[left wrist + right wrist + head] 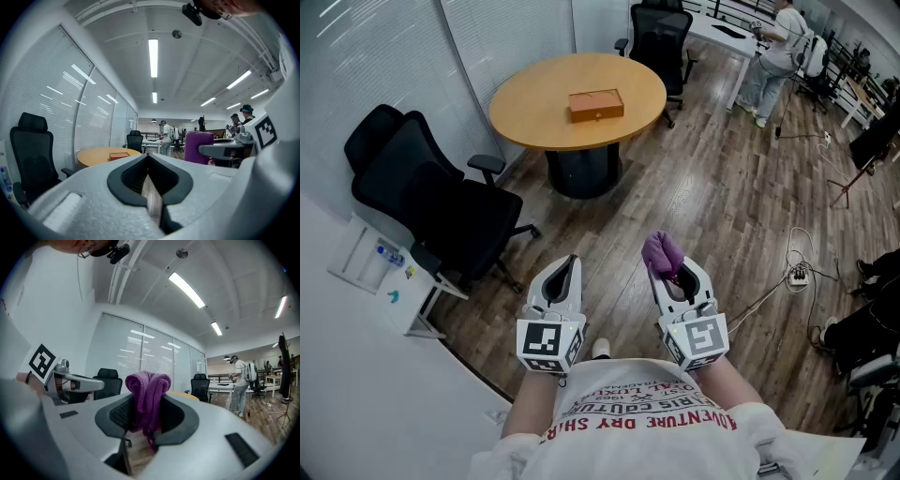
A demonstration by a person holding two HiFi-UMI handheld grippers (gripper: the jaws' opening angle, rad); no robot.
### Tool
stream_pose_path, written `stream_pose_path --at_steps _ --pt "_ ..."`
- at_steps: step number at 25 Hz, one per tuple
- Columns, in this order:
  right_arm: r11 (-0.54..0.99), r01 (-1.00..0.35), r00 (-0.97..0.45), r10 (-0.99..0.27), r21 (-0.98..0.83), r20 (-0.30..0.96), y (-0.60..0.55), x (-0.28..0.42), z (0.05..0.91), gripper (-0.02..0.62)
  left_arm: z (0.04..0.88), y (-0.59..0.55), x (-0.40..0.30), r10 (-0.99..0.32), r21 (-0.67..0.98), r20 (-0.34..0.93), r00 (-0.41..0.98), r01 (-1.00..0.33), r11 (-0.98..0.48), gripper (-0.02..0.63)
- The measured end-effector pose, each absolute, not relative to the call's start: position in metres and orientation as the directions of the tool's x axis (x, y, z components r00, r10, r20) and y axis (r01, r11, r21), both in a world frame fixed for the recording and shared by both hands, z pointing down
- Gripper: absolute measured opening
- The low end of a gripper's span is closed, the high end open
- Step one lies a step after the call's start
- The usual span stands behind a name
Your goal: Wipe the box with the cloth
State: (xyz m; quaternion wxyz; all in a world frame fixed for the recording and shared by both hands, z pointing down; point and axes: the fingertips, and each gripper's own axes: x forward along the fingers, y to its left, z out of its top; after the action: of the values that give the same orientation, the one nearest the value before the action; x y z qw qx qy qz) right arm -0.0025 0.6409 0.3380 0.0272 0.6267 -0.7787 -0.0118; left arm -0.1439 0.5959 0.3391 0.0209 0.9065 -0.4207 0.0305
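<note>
A small orange-brown box [596,104] rests on the round wooden table [534,112] far ahead; in the left gripper view the box [119,154] shows small in the distance. A purple cloth [663,253] is bunched between the jaws of my right gripper [667,269], which is shut on it; the cloth [146,397] pokes up above the jaws. My left gripper [564,272] is shut and holds nothing, its jaws meeting at the tip [147,157]. Both grippers are held close to my body, well short of the table.
A black office chair [431,202] stands at the left, another [661,37] behind the table. A white shelf unit [380,272] sits against the left wall. A person [773,56] stands at desks at the far right. Cables and a power strip [797,275] lie on the wooden floor.
</note>
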Motion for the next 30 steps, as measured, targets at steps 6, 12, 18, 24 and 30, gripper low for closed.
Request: stream_pose_path --at_steps 6,12,18,24,30 --pt "0.231 -0.972 -0.229 -0.973 0.048 0.035 0.616 -0.015 0.342 0.13 0.342 0.569 -0.154 -0.764 0.022 0.072 0.641 -0.767 -0.642 0.009" --pt "0.226 -0.974 -0.226 -0.973 -0.014 0.04 0.588 -0.023 0.349 0.13 0.352 0.54 -0.164 -0.768 0.029 0.1 0.633 -0.773 -0.634 0.009" --pt "0.205 -0.977 -0.208 -0.976 -0.053 0.06 0.555 -0.035 0.361 0.133 0.361 0.505 -0.175 -0.754 0.041 0.12 0.646 -0.762 -0.646 0.009" --pt "0.171 -0.984 -0.176 -0.979 -0.054 0.104 0.525 -0.046 0.366 0.136 0.357 0.473 -0.192 -0.746 0.017 0.137 0.652 -0.755 -0.656 0.009" --pt "0.211 -0.977 -0.214 -0.969 -0.045 0.119 0.498 -0.053 0.371 0.135 0.365 0.451 -0.195 -0.764 0.033 0.149 0.628 -0.775 -0.631 0.009"
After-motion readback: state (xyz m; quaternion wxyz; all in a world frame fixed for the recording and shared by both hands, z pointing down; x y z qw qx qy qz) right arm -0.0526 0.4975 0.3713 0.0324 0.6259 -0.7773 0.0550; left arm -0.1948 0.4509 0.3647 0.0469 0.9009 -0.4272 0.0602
